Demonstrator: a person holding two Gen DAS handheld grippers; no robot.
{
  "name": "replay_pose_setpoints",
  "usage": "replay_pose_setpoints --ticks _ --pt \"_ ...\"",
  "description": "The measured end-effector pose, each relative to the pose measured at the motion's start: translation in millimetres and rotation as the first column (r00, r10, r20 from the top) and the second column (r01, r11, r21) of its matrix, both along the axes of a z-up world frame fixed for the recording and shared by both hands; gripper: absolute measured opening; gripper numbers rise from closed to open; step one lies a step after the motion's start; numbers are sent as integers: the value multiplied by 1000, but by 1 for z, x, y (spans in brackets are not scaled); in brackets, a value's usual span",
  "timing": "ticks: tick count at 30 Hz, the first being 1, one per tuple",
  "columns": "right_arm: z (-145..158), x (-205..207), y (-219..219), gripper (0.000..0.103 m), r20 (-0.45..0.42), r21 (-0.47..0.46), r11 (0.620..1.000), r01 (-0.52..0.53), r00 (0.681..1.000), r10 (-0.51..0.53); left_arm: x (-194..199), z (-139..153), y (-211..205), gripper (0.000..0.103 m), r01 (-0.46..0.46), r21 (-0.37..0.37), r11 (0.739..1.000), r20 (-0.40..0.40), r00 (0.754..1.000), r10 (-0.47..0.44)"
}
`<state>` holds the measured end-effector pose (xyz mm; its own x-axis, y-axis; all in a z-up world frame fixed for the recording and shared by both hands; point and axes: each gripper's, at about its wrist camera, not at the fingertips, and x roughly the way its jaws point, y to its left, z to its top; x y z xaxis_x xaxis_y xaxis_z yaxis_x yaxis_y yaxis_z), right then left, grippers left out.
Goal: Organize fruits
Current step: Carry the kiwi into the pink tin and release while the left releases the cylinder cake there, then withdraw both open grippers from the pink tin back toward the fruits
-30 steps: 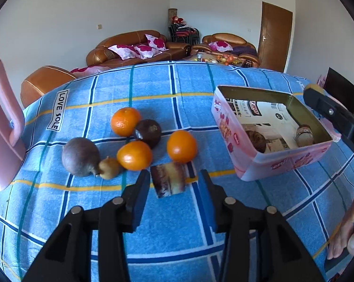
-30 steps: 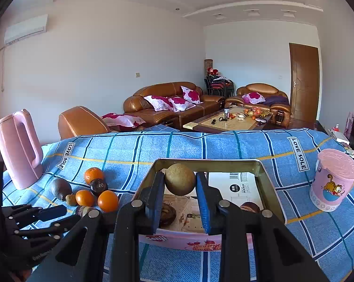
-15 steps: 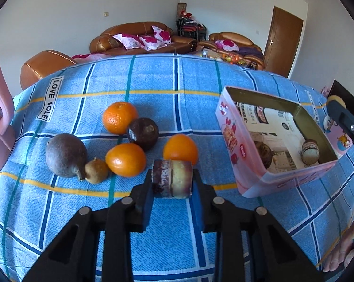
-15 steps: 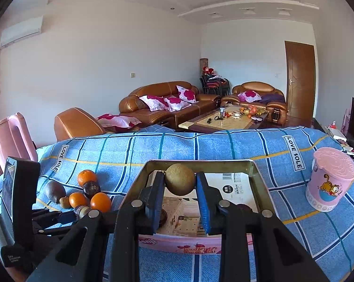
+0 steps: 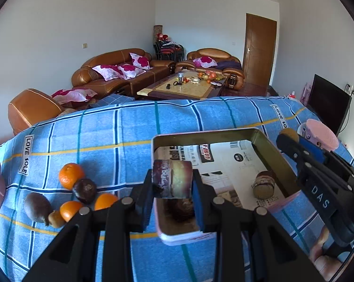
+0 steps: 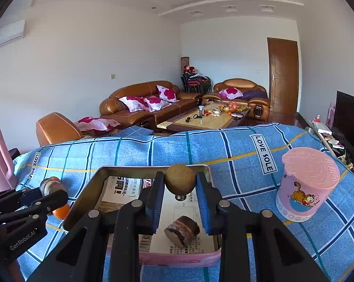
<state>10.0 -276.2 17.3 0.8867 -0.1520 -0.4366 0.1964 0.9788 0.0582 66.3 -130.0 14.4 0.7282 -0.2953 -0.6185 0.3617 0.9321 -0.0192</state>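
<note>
One blue checked cloth point(image 5: 120, 127) covers the desk and carries everything. On it stands a pink tin box point(image 6: 177, 257) lined with printed paper, open on top; a dark, layered fruit piece point(image 6: 182, 230) lies inside it on the paper. To the box's right stands a pink lidded cup point(image 6: 306, 183) with a cartoon cat. Left of the box lies a cluster of three oranges point(image 5: 70, 175), two dark purple fruits point(image 5: 37, 208) and a small brown fruit point(image 5: 55, 219), touching one another. The left tool point(image 5: 172, 183) is clamped on a short brown-and-purple fruit chunk point(image 5: 172, 179), held above the box's near left corner. The right tool point(image 6: 180, 184) grips a round brown fruit point(image 6: 180, 182) over the box's far rim.
</note>
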Motion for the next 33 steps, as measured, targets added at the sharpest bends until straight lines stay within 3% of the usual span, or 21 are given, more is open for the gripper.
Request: replay_pose_setpoints --ticks 7,13,21,27,33 --pt "-12 17 -3 29 -69 -3 1000 -30 997 29 19 -18 -37 31 4 25 1000 -54 999 -3" --pt "-21 27 -1 29 -127 3 998 -63 990 63 28 -31 -37 31 -22 43 999 -88 996 25" --pt "-22 29 -2 30 -128 35 995 -91 987 95 27 -35 -36 31 -36 63 997 -77 996 41" --pt "-22 31 -4 31 -128 74 992 -106 985 115 22 -30 -34 49 -60 62 996 -27 998 62" --pt "-16 25 -13 32 -83 131 987 -96 991 108 17 -17 -20 72 -90 -5 996 -8 996 90"
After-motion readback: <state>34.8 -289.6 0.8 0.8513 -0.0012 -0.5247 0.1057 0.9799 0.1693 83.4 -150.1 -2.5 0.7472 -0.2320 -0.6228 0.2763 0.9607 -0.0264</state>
